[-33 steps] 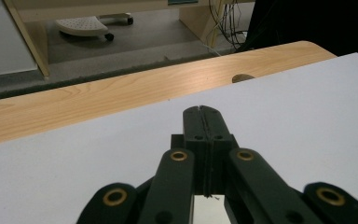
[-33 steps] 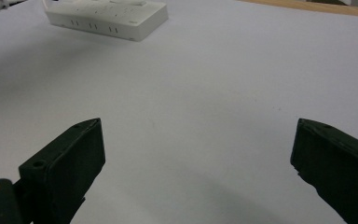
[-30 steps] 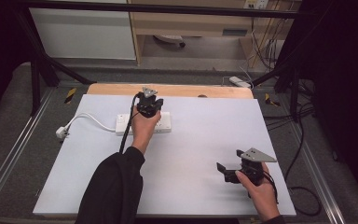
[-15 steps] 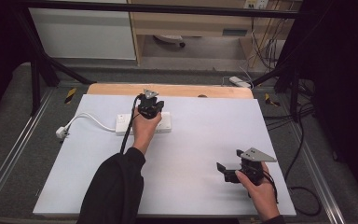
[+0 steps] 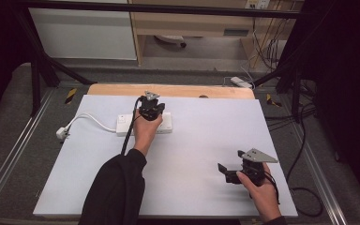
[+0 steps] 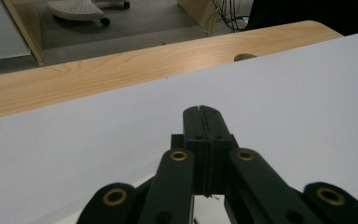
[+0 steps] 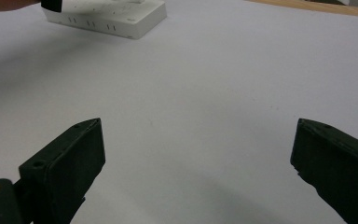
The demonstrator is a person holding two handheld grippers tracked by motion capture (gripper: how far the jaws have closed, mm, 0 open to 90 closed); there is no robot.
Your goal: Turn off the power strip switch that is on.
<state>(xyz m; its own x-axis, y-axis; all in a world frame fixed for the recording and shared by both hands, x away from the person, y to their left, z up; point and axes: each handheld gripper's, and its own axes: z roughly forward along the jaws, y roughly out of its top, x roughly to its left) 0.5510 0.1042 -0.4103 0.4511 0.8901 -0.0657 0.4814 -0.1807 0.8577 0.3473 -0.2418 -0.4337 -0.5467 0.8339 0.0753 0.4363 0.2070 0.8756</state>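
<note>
A white power strip (image 5: 165, 123) lies at the back of the white table (image 5: 201, 136), its white cord running left to a plug (image 5: 62, 134). My left gripper (image 5: 151, 106) hovers just over the strip's middle and hides part of it. Its jaws are pressed together with nothing between them, as the left gripper view (image 6: 203, 113) makes plain. My right gripper (image 5: 226, 172) rests near the front right of the table, pointing left. In the right gripper view it (image 7: 200, 161) stands wide open over bare table, with the power strip (image 7: 107, 18) far off at the top left.
A wooden strip (image 5: 168, 90) borders the table's far edge. The left gripper's black cable (image 5: 128, 135) trails back along the sleeve. Cables and a white adapter (image 5: 240, 82) lie on the floor at the right; metal frame rails run along both sides.
</note>
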